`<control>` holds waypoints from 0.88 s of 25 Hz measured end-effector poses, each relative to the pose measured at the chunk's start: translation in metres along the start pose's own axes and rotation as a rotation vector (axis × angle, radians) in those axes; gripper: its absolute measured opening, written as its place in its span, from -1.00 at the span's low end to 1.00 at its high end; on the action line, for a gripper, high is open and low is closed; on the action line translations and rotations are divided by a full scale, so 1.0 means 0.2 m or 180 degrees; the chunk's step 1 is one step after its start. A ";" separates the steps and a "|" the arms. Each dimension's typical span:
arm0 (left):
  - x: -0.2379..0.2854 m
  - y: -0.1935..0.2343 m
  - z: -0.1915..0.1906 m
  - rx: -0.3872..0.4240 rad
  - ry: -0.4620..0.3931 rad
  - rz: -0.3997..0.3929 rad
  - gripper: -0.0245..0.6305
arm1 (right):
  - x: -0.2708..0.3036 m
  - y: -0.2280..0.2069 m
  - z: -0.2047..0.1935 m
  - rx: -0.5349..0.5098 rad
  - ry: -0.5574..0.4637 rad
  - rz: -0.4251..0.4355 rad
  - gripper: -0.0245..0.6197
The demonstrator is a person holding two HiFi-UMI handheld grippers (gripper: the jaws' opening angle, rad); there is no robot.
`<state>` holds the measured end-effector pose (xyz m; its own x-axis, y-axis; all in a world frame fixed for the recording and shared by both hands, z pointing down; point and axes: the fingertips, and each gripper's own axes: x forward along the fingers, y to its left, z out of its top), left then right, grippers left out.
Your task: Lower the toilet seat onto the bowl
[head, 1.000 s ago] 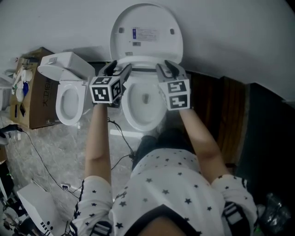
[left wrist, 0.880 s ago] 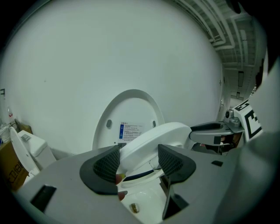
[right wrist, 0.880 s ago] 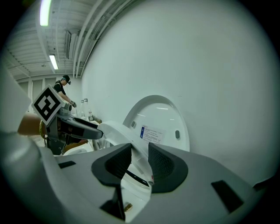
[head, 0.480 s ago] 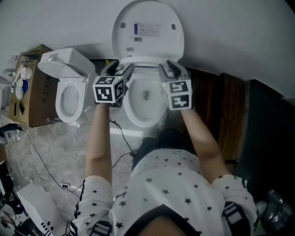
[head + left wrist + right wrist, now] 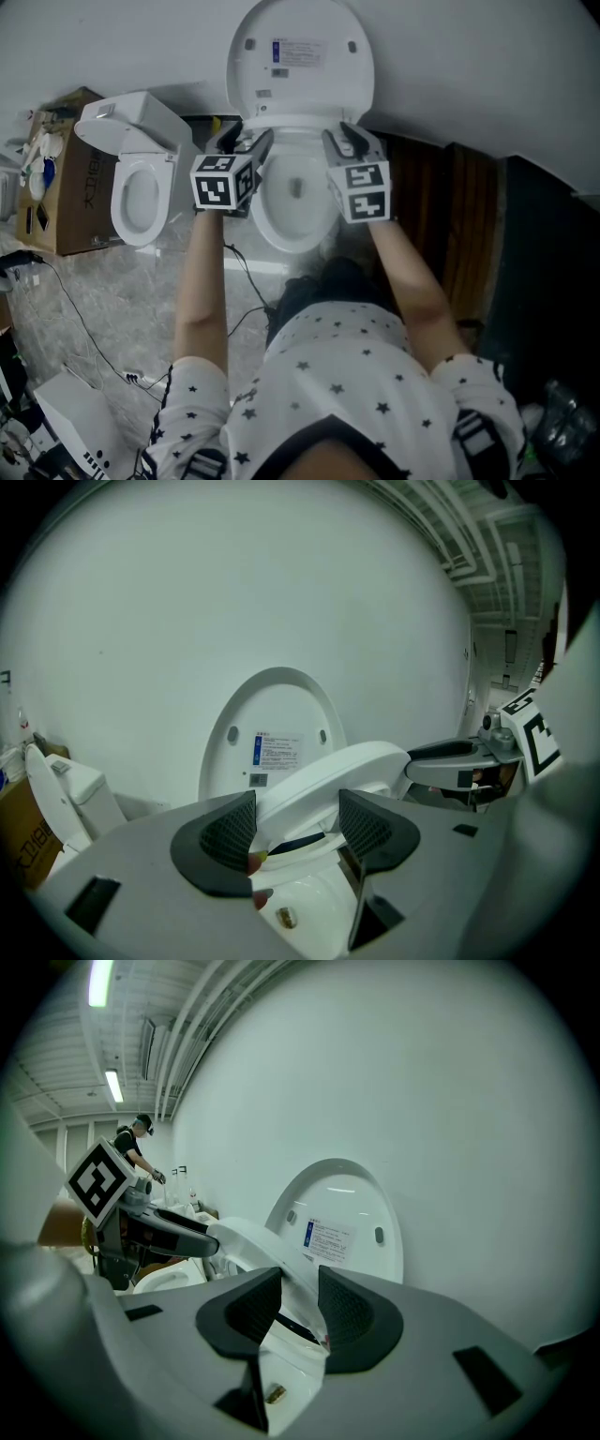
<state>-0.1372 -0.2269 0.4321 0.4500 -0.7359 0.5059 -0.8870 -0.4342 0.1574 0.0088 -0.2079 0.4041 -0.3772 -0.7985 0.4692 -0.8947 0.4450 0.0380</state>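
Observation:
The white toilet's lid [image 5: 300, 56] stands upright against the wall. Its seat [image 5: 328, 775] is tilted partway down over the bowl [image 5: 295, 202], held between both grippers. My left gripper [image 5: 246, 148] is shut on the seat's left side, and the ring runs between its ribbed pads [image 5: 230, 832]. My right gripper [image 5: 342, 142] is shut on the seat's right side. In the right gripper view the seat [image 5: 248, 1241] passes between the pads [image 5: 347, 1312] of the right gripper [image 5: 298, 1309]. The left gripper [image 5: 297, 825] shows the bowl's inside below its jaws.
A second white toilet [image 5: 141, 178] stands to the left, with a cardboard box [image 5: 56, 187] beside it. Cables [image 5: 84, 319] trail over the marbled floor. A dark wooden panel [image 5: 459, 234] lies to the right. A person [image 5: 141, 1138] stands far off in the right gripper view.
Almost nothing: both grippers keep their hold on the seat in nearly the same place, and the head view has shifted slightly.

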 end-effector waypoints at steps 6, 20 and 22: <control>-0.03 -0.02 -0.04 -0.0012 0.0005 -0.0007 -0.10 | -0.03 0.03 -0.03 -0.0017 0.0012 0.0013 -0.54; -0.11 -0.06 -0.21 0.0016 0.0072 0.0048 -0.10 | -0.12 0.11 -0.18 -0.0034 0.0075 0.0077 -0.54; -0.12 -0.08 -0.22 0.0002 0.0056 0.0036 -0.10 | -0.13 0.12 -0.20 -0.0030 0.0083 0.0089 -0.54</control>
<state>-0.1378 -0.1788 0.4545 0.4381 -0.7315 0.5225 -0.8919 -0.4262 0.1511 0.0065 -0.1597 0.4290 -0.3955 -0.7749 0.4930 -0.8816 0.4709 0.0329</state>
